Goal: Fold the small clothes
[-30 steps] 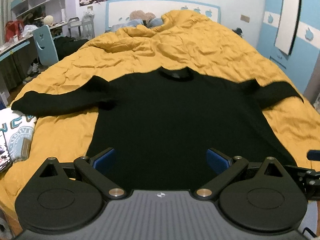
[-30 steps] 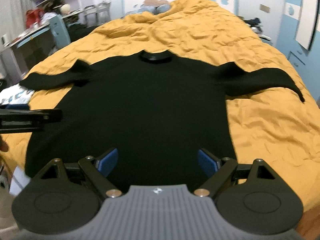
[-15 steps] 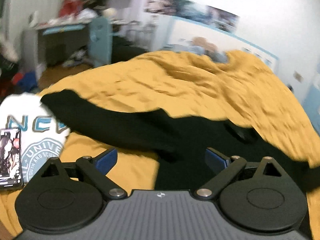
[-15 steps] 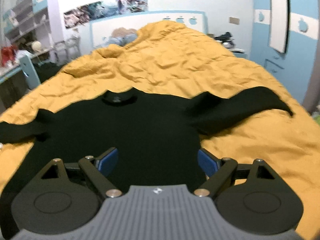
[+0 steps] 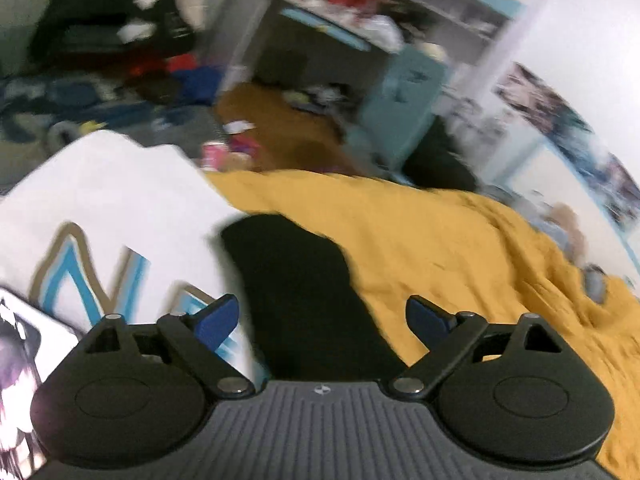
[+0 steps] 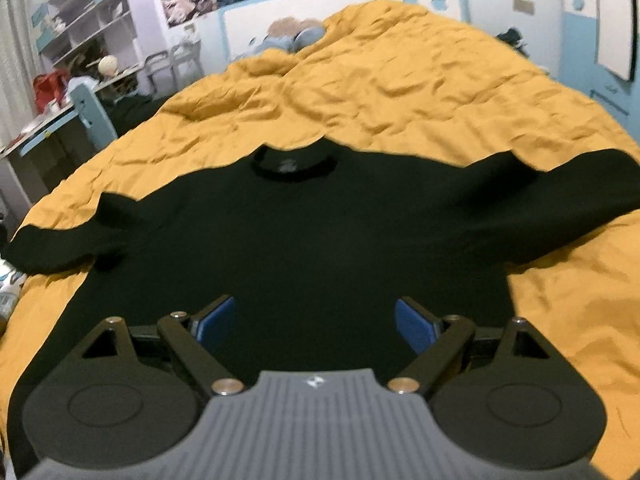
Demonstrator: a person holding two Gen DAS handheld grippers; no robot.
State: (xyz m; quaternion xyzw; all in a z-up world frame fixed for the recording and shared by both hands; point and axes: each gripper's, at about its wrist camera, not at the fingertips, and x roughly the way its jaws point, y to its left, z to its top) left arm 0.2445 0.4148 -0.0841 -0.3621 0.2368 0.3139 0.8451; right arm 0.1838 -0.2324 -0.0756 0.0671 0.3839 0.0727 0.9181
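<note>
A black long-sleeved top (image 6: pixel 304 240) lies flat, front up, on a yellow quilt (image 6: pixel 380 92), sleeves spread to both sides. My right gripper (image 6: pixel 314 320) is open and empty, over the lower body of the top. My left gripper (image 5: pixel 322 318) is open and empty, with the end of the top's left sleeve (image 5: pixel 296 276) lying between its blue pads. The left wrist view is blurred.
A folded white shirt with blue letters (image 5: pixel 100 232) lies at the bed's left edge beside the sleeve end, with a printed card (image 5: pixel 16 364) on it. Beyond the bed stand a blue chair (image 5: pixel 404 100), a cluttered desk (image 6: pixel 48 128) and shelves. Soft toys (image 6: pixel 296 36) lie at the headboard.
My left gripper has swung left from the body of the top to the left sleeve end. My right gripper has shifted over the top's middle. Both stayed open.
</note>
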